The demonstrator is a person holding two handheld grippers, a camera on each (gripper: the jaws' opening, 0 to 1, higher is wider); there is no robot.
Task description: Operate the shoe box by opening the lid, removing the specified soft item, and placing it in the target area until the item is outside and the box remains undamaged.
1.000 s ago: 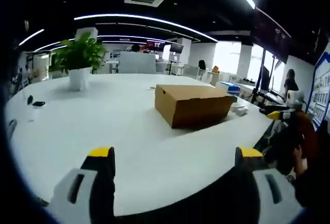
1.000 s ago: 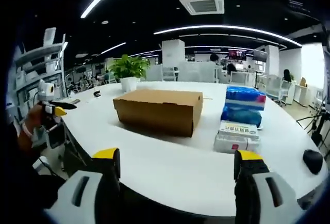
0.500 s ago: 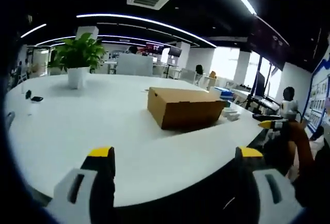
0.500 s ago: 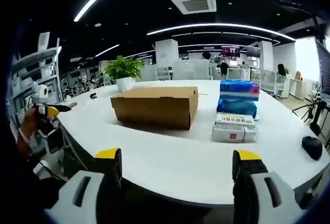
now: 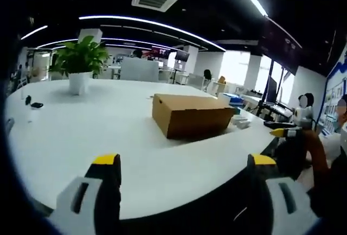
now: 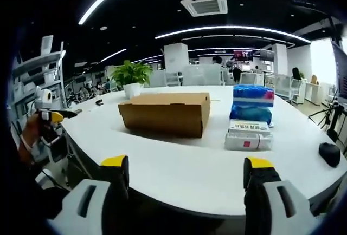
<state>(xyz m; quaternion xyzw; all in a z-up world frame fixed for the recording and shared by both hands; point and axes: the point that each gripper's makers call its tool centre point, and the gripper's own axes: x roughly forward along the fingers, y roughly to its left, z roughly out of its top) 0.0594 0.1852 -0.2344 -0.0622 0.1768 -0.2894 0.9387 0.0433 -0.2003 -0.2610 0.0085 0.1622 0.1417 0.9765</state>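
Observation:
A closed brown cardboard shoe box (image 5: 191,115) rests on the round white table (image 5: 81,126), its lid down. In the right gripper view the same shoe box (image 6: 165,112) lies left of centre. My left gripper (image 5: 184,164) hangs open near the table's front edge, well short of the box, nothing between its yellow-tipped fingers. My right gripper (image 6: 181,164) is open too, also at the table edge and empty. The right gripper (image 5: 284,133) also appears in a hand at the right of the left gripper view; the left gripper (image 6: 51,116) appears at the left of the right gripper view.
A potted plant (image 5: 80,64) stands at the table's far left. To the right of the box lie a blue packet (image 6: 252,103) and small white cartons (image 6: 247,135). A black mouse (image 6: 328,154) sits far right. Small dark items (image 5: 33,104) lie at the left edge.
Both views have shifted slightly as the hands moved; the box now sits a little further left in the left gripper view. Box stays closed, both grippers stay open.

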